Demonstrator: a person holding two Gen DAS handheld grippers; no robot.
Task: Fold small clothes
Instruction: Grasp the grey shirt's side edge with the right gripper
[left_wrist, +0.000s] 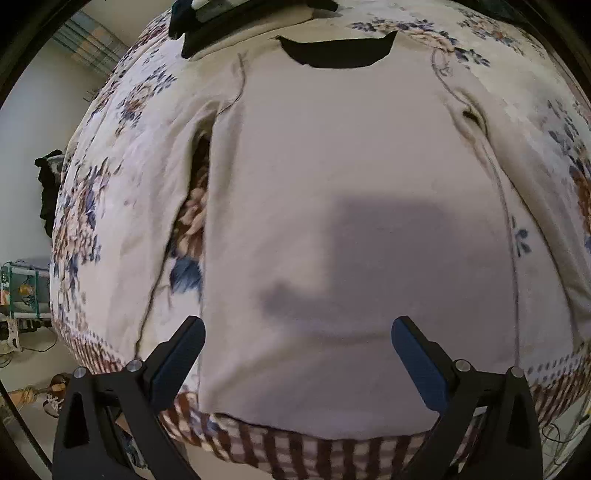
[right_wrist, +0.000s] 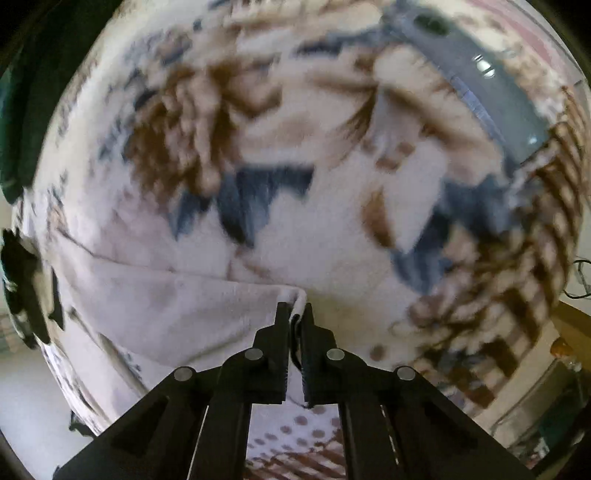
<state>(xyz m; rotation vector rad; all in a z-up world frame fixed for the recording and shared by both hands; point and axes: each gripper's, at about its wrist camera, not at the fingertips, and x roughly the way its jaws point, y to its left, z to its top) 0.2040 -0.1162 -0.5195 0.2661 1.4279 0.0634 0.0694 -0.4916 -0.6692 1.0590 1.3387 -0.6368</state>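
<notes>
A pale pink long-sleeved top (left_wrist: 332, 192) lies flat on a floral bedspread (left_wrist: 110, 192), its dark neck opening (left_wrist: 336, 50) at the far end and its hem nearest me. My left gripper (left_wrist: 297, 334) is open and empty, hovering just above the hem, fingers spread wide. In the right wrist view my right gripper (right_wrist: 294, 308) is shut on a pinched corner of the pink top (right_wrist: 166, 314), which stretches away to the left over the bedspread. That view is blurred.
The bedspread's striped border (left_wrist: 295, 454) marks the near bed edge. A black garment (left_wrist: 207, 26) lies past the collar. Floor with sandals (left_wrist: 48, 395) and a green rack (left_wrist: 22, 288) lies left. A grey-blue object (right_wrist: 491, 92) sits on the bed.
</notes>
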